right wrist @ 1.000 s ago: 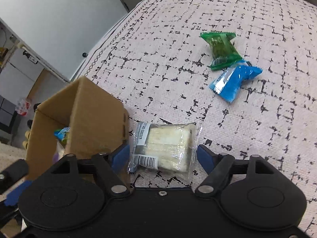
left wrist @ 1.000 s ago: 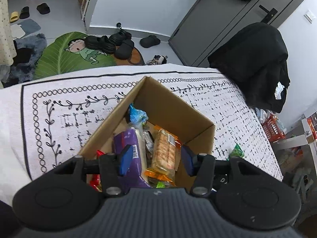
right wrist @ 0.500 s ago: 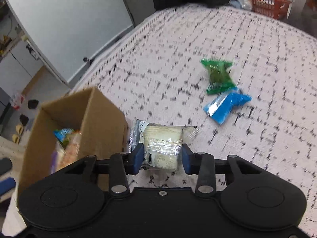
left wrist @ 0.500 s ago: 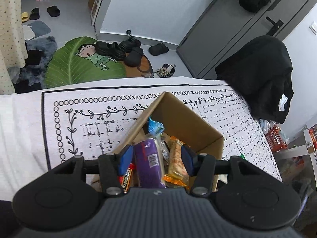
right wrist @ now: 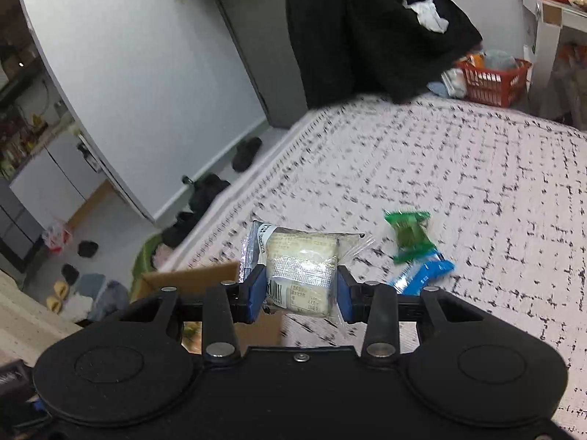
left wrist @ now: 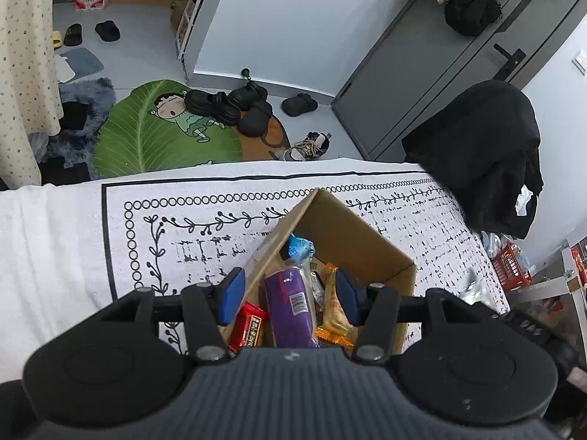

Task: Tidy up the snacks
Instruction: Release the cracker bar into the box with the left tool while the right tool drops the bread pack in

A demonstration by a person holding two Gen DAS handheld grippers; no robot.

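Up off the cloth now: clear-wrapped pale cake packet (right wrist: 301,271), flat on the patterned tablecloth (right wrist: 477,183) a second ago, pinched across its middle between the blue pads (right wrist: 256,293) of the right gripper (right wrist: 300,291) and hanging in the air, crinkled wrapper ends sticking out past both jaws. Jaws closed in from wide to about the packet's width. Means pickup done, carry to the box next, by the look of it.

Open brown cardboard box (right wrist: 190,280) just below and left of the load in the right view, only its rim showing past the gripper body. Already well stocked in the left view: purple wrapped bar (left wrist: 290,308), orange-wrapped biscuit pack (left wrist: 335,311), red candy bar (left wrist: 249,326), small blue twist-wrapped sweet (left wrist: 299,247).

Left gripper (left wrist: 290,291) parked low over that box (left wrist: 352,234), jaws spread wide, nothing held. Right in the drop zone, likely wants clearing aside or a route round it.

Left behind on the cloth: green sweet wrapper (right wrist: 409,233) and blue snack packet (right wrist: 422,273), touching each other, well clear of the box. Two more trips, probably.

Red plastic basket (right wrist: 491,82) and black garment (right wrist: 367,36) beyond the far edge, out of the way.
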